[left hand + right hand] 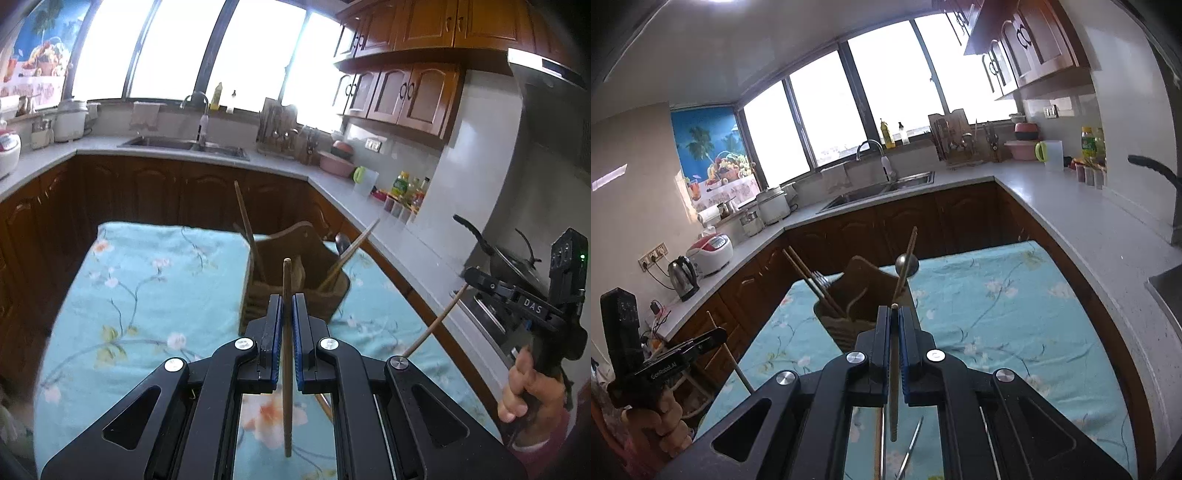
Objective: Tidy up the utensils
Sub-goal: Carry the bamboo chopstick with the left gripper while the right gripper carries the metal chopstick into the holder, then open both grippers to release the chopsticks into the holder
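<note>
Step in hand: carry to holder (295, 273), which stands on the cloth (147, 280) just ahead of both tongs and already has chopsticks, a fork and a spoon in it. L tongs (287, 314) clamped narrow on one chopstick (287, 369); R tongs (894, 325) likewise clamped on a chopstick (894, 387). Next, I judge: tip each stick over a compartment, then let go; more utensils lie on the cloth below R tongs. Legible: "DAS" on R handle, "GenRobot.AI" (partly blurred) on L handle.

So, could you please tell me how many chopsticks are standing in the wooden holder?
3: a pair of chopsticks leans at the left end of the holder, a single chopstick at the right beside the spoon. Others may be hidden inside.
</note>
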Demonstrator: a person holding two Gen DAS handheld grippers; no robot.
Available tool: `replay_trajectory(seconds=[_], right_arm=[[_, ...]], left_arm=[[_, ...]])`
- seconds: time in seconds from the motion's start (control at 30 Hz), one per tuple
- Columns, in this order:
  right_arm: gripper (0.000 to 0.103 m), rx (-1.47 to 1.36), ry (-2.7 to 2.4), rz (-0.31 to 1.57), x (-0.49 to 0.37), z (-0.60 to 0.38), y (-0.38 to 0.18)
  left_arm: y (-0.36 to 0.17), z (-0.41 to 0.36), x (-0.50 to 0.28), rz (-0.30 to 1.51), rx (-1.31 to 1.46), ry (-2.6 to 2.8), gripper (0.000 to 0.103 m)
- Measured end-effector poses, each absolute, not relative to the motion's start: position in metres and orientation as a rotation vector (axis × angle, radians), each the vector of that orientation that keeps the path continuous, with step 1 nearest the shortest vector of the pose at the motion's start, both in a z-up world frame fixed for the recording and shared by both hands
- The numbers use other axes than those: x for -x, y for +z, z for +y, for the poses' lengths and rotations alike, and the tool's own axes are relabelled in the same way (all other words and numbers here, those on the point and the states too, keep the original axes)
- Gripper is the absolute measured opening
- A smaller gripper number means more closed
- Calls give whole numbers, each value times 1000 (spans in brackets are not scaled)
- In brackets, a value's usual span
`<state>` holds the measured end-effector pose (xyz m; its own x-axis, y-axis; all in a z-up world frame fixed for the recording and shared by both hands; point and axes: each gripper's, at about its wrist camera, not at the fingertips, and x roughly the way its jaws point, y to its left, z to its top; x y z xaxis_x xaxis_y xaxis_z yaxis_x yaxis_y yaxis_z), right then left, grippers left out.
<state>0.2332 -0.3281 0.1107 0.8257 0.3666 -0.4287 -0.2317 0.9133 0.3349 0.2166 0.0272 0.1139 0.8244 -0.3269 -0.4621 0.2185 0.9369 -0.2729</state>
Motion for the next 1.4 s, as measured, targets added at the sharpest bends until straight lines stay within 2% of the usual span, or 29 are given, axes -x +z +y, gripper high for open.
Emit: replay_trajectory(seconds=[0.4,0.67,0.9,1.17,1.4], right_arm=[[4,-294,319,373,-284,-316,167],[4,-291,301,326,-325,-304,178],[5,-343,300,360,-349,-303,143],[5,-371,280,437,-359,-304,99],[5,-383,277,502,-367,-305,76]], left_arm=[[181,37,-270,336,221,-220,5],[200,38,-325,232,268,-180,4],[161,30,-352,242,288,-140,5],[104,29,-359,332,303,-106,5],[81,20,-359,401,263,-119,6]])
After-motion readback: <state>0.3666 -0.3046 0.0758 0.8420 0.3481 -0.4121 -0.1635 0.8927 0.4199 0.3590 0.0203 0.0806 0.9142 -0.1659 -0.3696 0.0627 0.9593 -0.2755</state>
